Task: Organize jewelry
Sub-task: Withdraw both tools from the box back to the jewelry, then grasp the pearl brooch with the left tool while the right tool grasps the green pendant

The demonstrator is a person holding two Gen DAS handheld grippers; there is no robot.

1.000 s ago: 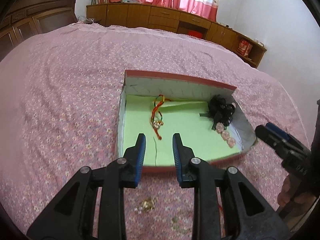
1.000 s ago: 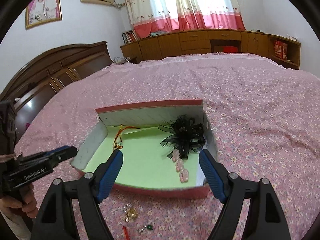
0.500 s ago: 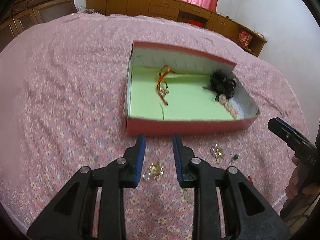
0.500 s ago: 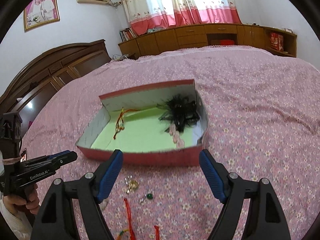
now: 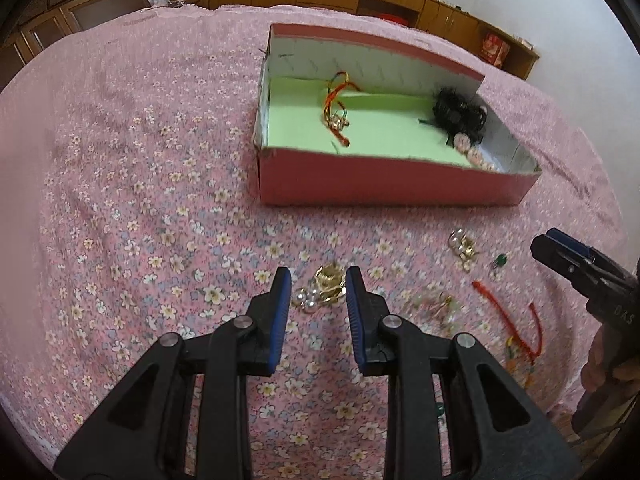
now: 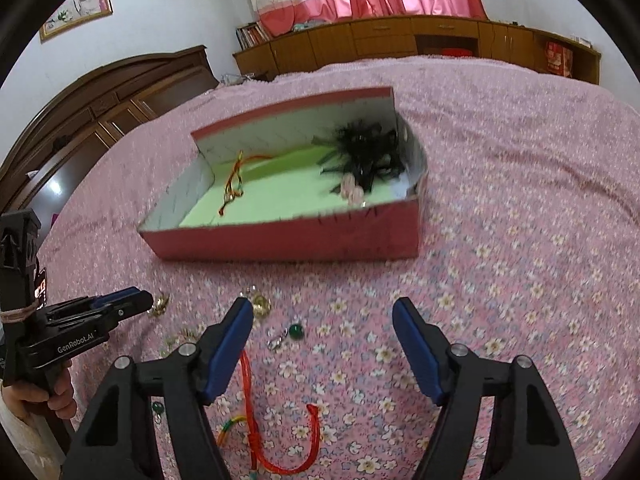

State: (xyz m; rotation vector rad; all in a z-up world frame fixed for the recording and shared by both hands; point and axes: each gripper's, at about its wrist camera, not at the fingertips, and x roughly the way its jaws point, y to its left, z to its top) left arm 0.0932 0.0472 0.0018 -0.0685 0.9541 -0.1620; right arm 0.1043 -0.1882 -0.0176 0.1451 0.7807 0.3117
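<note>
A red box (image 5: 384,184) with a green floor lies on the pink bedspread; it also shows in the right wrist view (image 6: 288,240). It holds a red-yellow cord bracelet (image 5: 336,100) and a black lace hair piece (image 5: 458,114) with pink beads. In front of the box lie loose pieces: a gold brooch with pearls (image 5: 326,284), a gold earring (image 5: 462,246), a green bead (image 6: 296,330) and a red cord bracelet (image 6: 280,436). My left gripper (image 5: 318,288) is open, its fingers either side of the gold brooch. My right gripper (image 6: 322,320) is open wide and empty above the green bead.
A wooden headboard (image 6: 100,120) stands at the left and a wooden cabinet row (image 6: 420,40) runs along the far wall under pink curtains. Flowered bedspread (image 5: 120,200) stretches left of the box.
Both grippers have drawn back from above the box toward the near side of the bed. The left gripper now straddles the gold brooch. The loose jewelry has come into view.
</note>
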